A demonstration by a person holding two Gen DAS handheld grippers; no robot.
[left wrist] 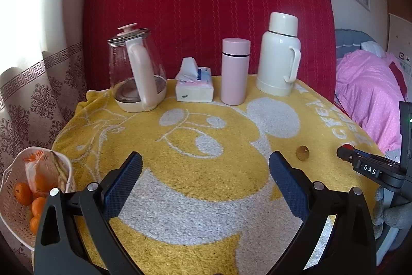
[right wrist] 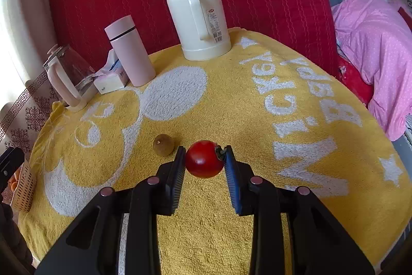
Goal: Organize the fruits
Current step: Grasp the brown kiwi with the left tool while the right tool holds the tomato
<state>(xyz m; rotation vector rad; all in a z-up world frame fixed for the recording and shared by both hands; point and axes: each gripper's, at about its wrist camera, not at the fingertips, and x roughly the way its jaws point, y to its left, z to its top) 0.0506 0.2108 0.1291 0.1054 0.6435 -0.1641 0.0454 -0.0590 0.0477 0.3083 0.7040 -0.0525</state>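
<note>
Beside the clamped tomato, a brown fruit; flasks well behind.

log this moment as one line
right gripper: shut on red fruit | left gripper: open, empty | brown fruit: on towel | basket: holds oranges

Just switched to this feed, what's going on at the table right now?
Fruit is being sorted on a yellow towel. The right gripper is closed on a small red fruit, with both pads touching it. A small brown fruit lies loose just left of it. The left gripper is open and holds nothing. A white basket at the table's left edge already holds oranges.
</note>
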